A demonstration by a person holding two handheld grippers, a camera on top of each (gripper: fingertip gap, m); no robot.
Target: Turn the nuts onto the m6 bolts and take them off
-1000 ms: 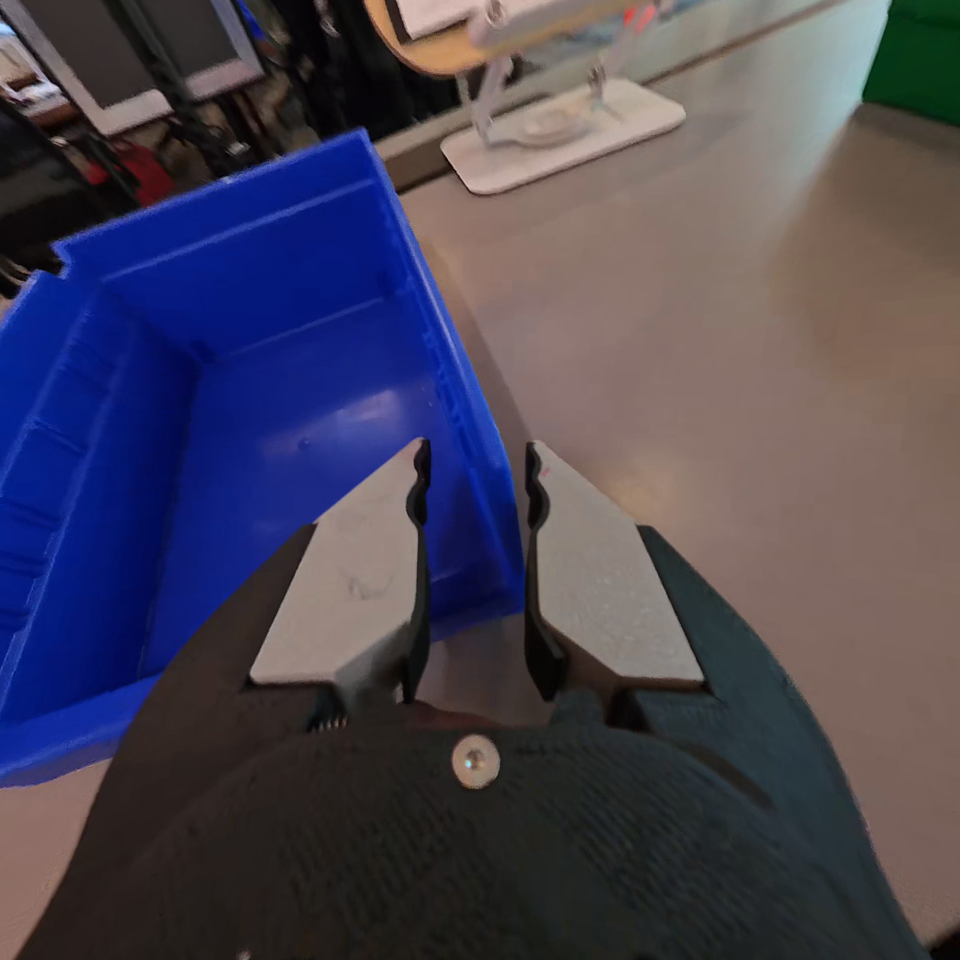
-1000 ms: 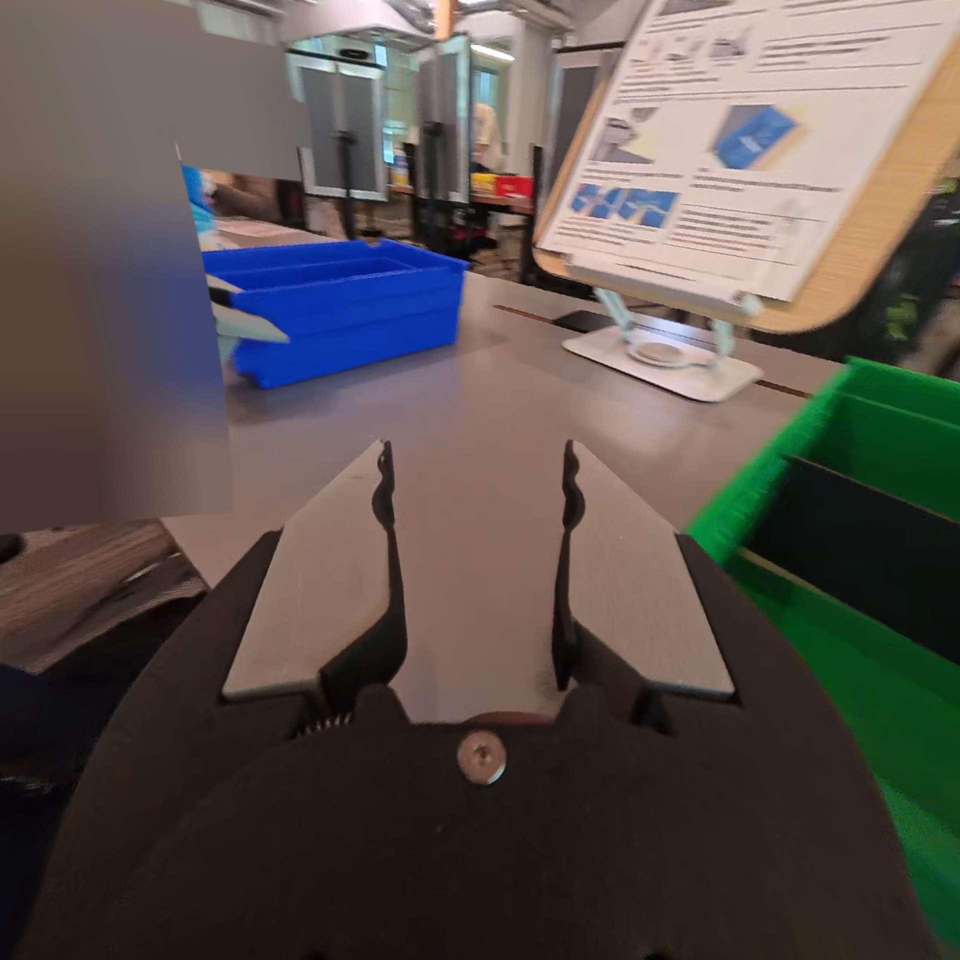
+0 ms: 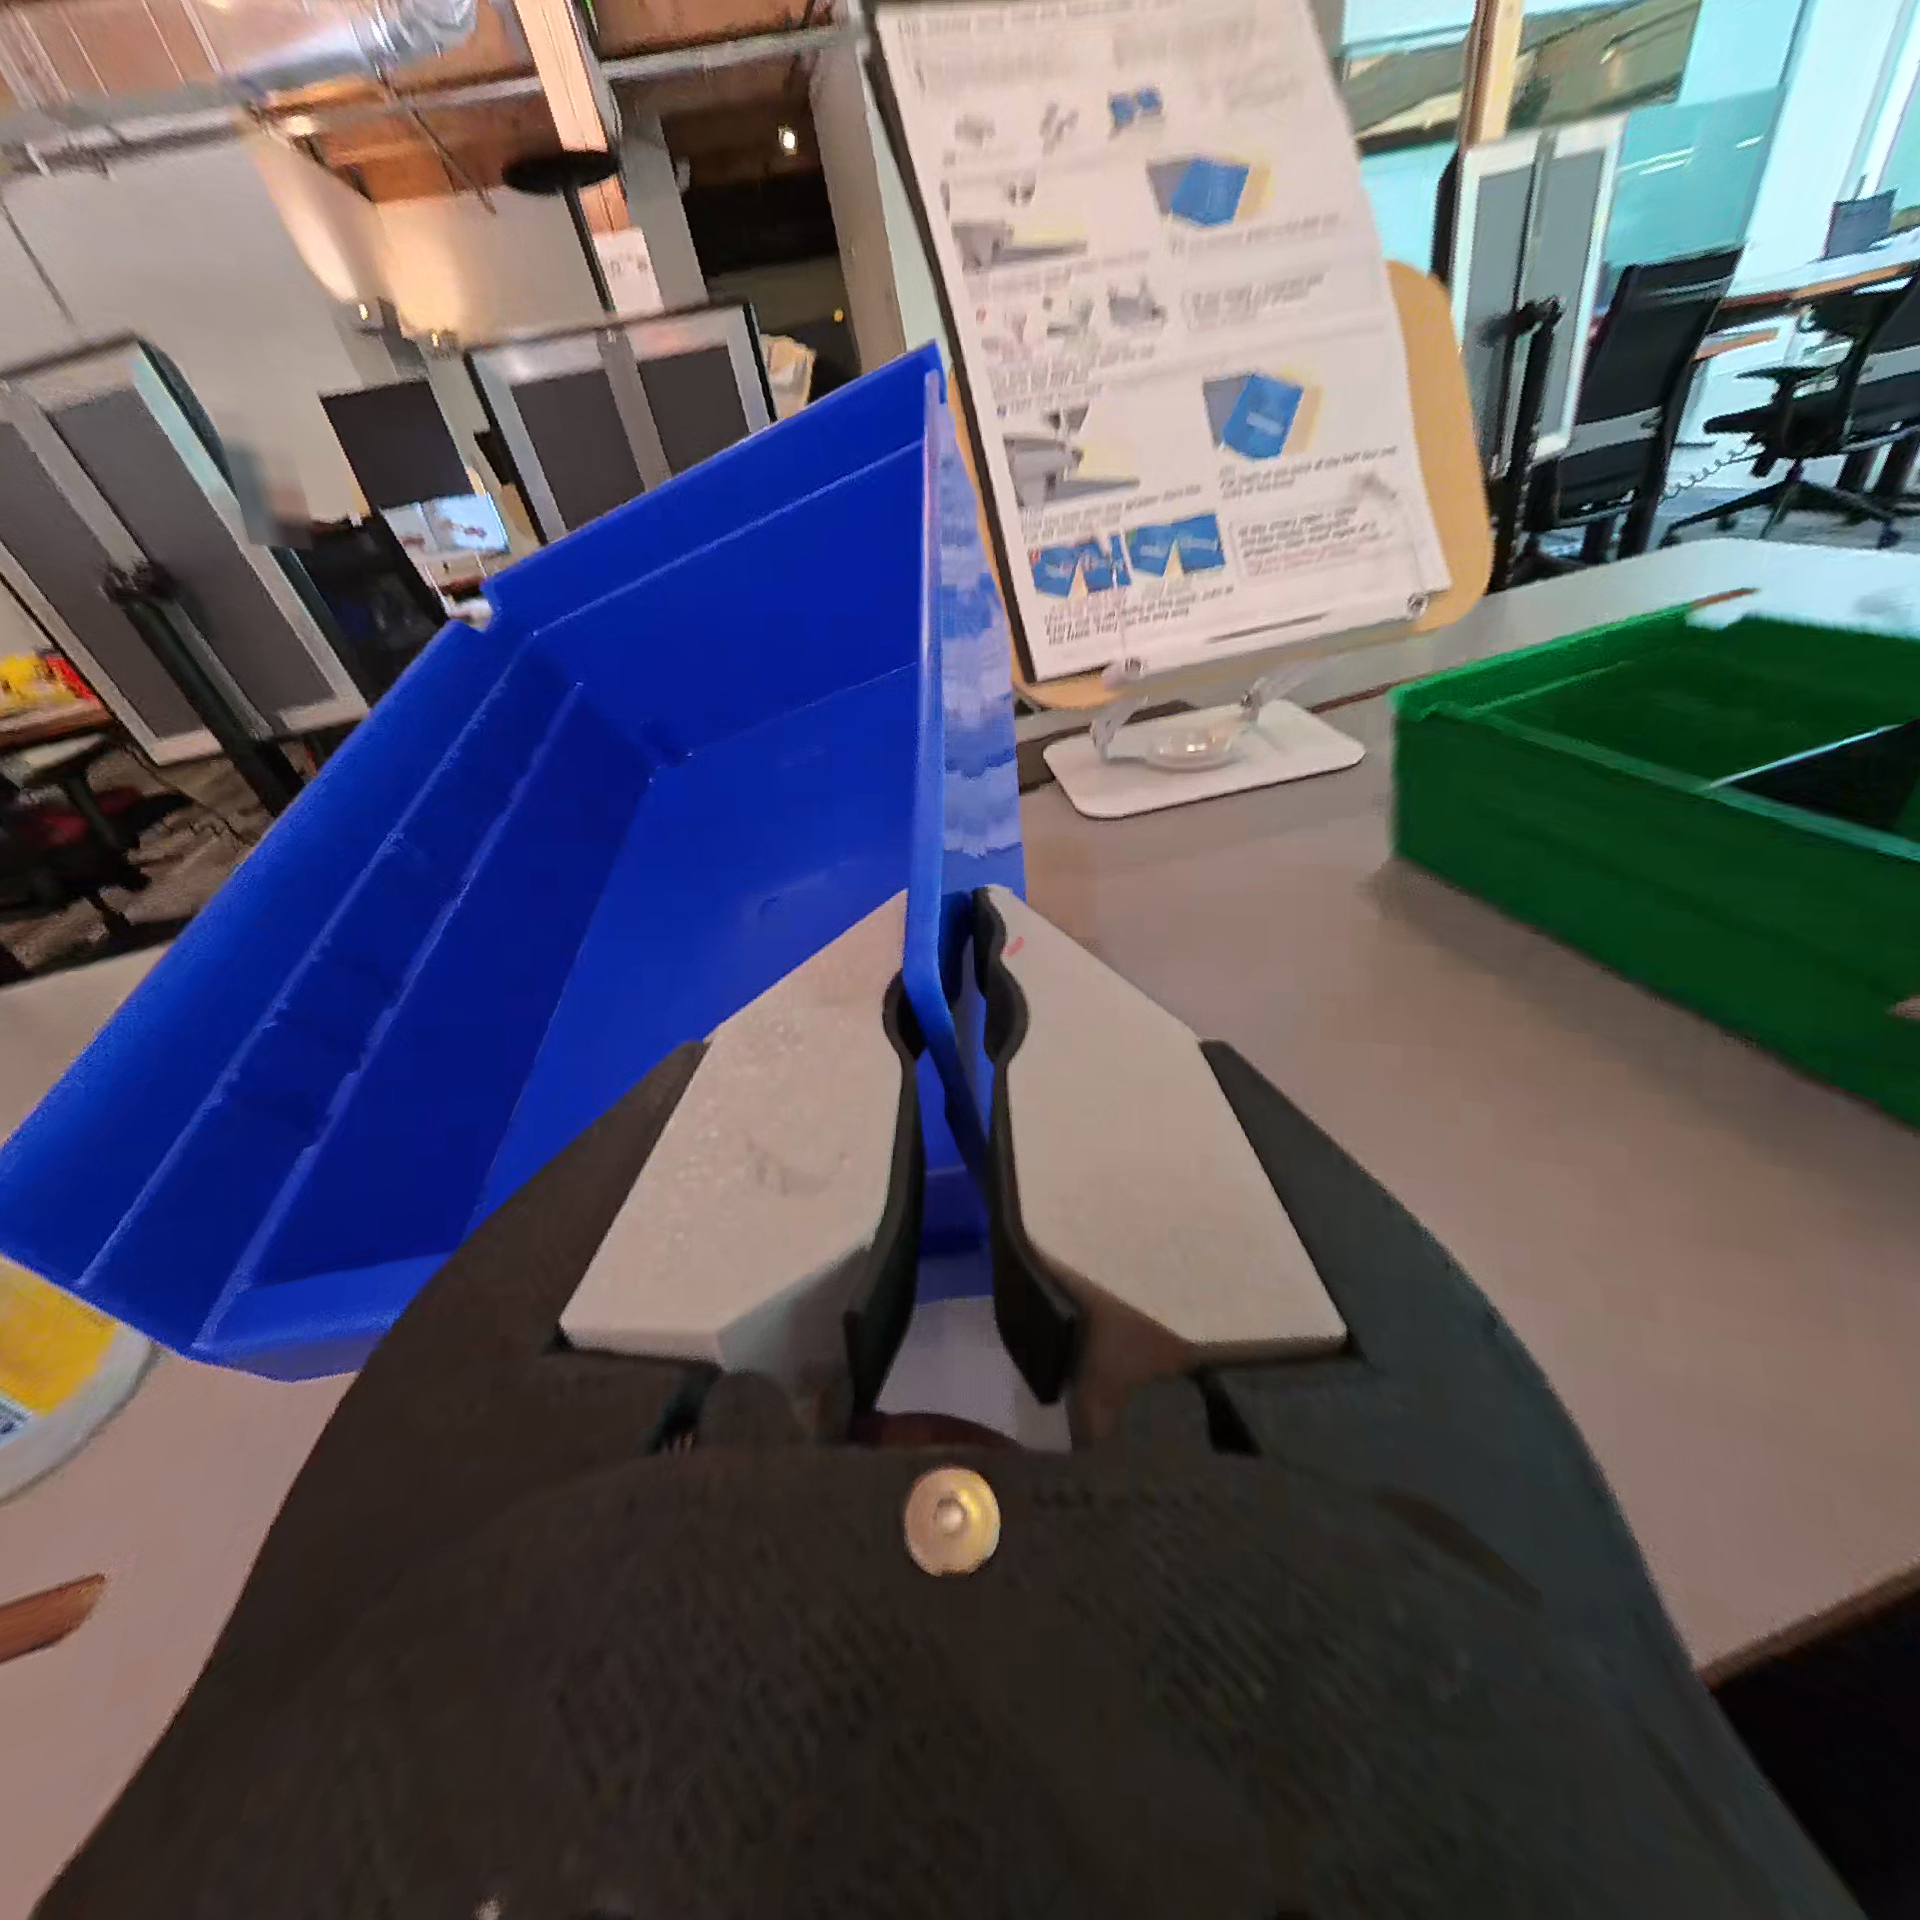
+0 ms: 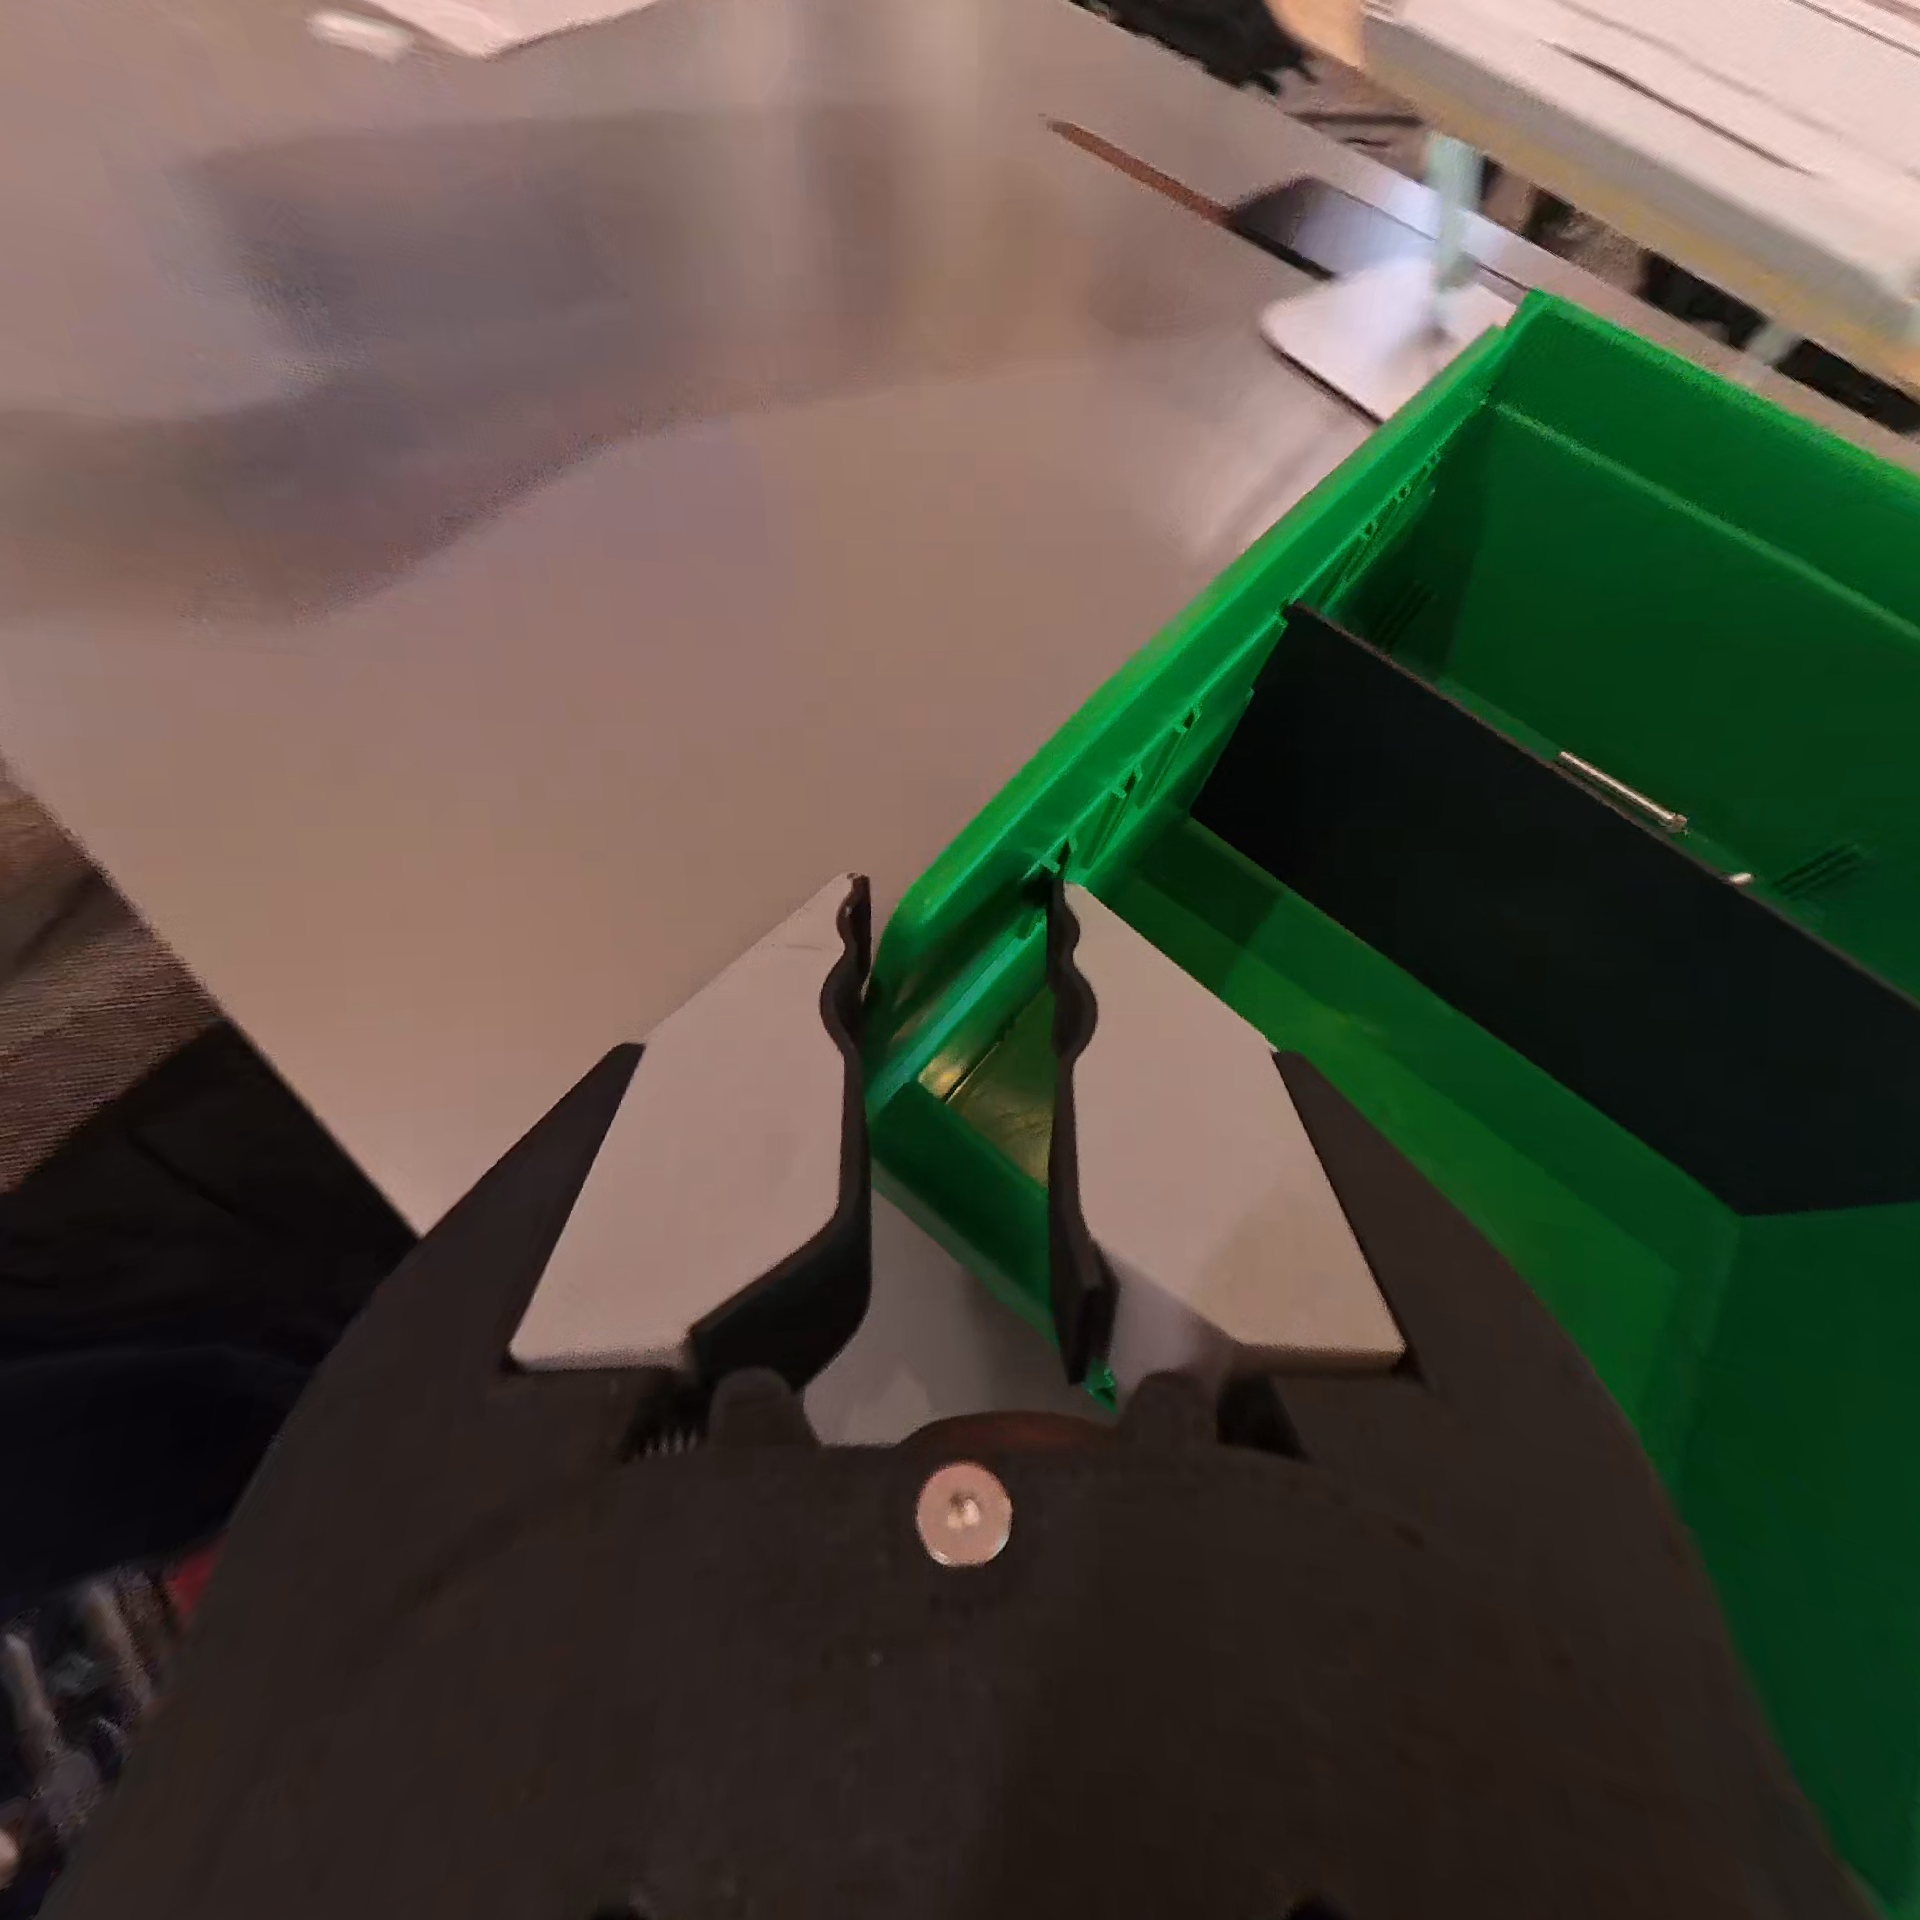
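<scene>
1. Grey table (image 3: 1351, 1091) fills most of both views, with an office room of chairs and screens behind it.
2. The left gripper (image 3: 940, 956) is squeezed tight on the side wall of the blue bin (image 3: 644, 852). One finger is inside the bin and the other is outside.
3. The blue bin looks tipped up in the left wrist view, and its inside looks bare where it shows.
4. A paper sheet on a stand (image 3: 1164, 343) stands behind the blue bin, on a white base.
5. The green bin (image 3: 1662, 790) sits on the table, well apart from the blue bin.
6. The right gripper (image 4: 956, 925) has its fingers on each side of the green bin's wall, near a corner. The fingers are partly open, and I cannot tell if they press the wall.
7. A black divider (image 4: 1507, 883) splits the green bin into parts.
8. A thin silver piece (image 4: 1621, 792), maybe a bolt, lies in the part behind the divider. No nuts show clearly.
</scene>
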